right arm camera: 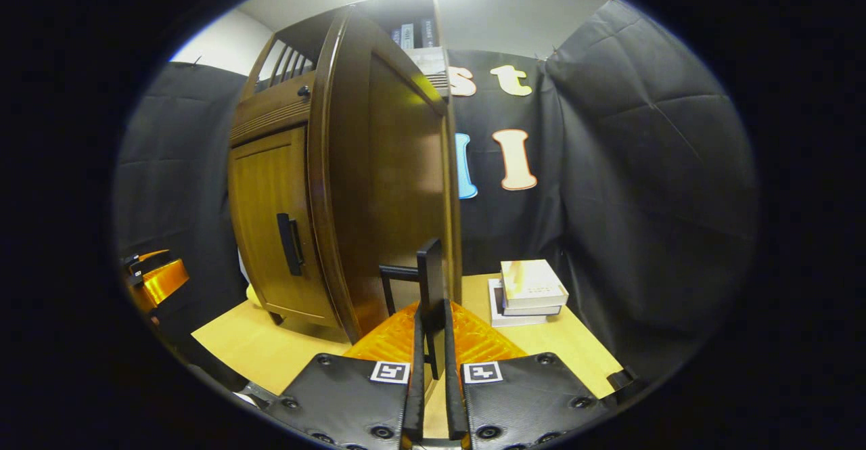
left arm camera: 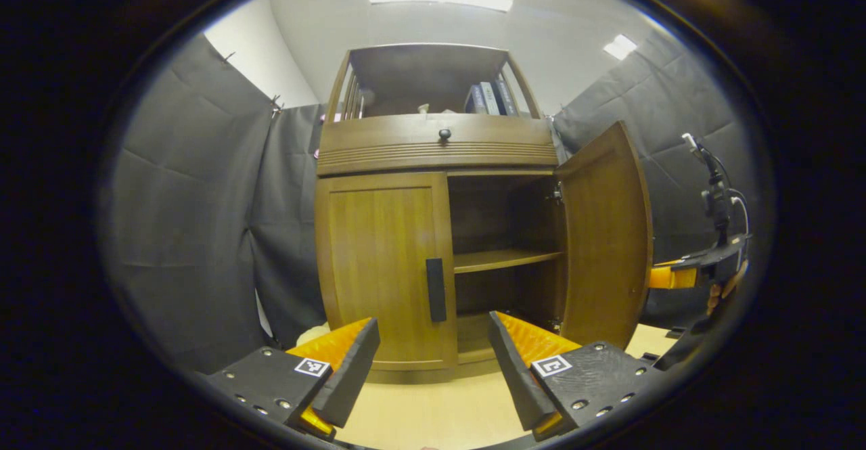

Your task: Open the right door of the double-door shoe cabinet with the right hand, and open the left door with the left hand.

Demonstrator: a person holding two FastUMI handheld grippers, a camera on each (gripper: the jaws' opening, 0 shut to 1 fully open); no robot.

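Booth: right gripper [right arm camera: 433,342] clamps right door's handle [right arm camera: 429,281]; left gripper [left arm camera: 433,362] spread before left door [left arm camera: 379,267].

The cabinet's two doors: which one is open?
The right door is open, swung wide with its handle clamped in the right gripper. The left door sits flush and shut.

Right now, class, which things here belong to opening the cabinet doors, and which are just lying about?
Job: right door, swung open; its handle, clamped in the right gripper; left door, shut; its handle; left gripper, open.

Lying about: stacked books; shelf books; drawer knob.
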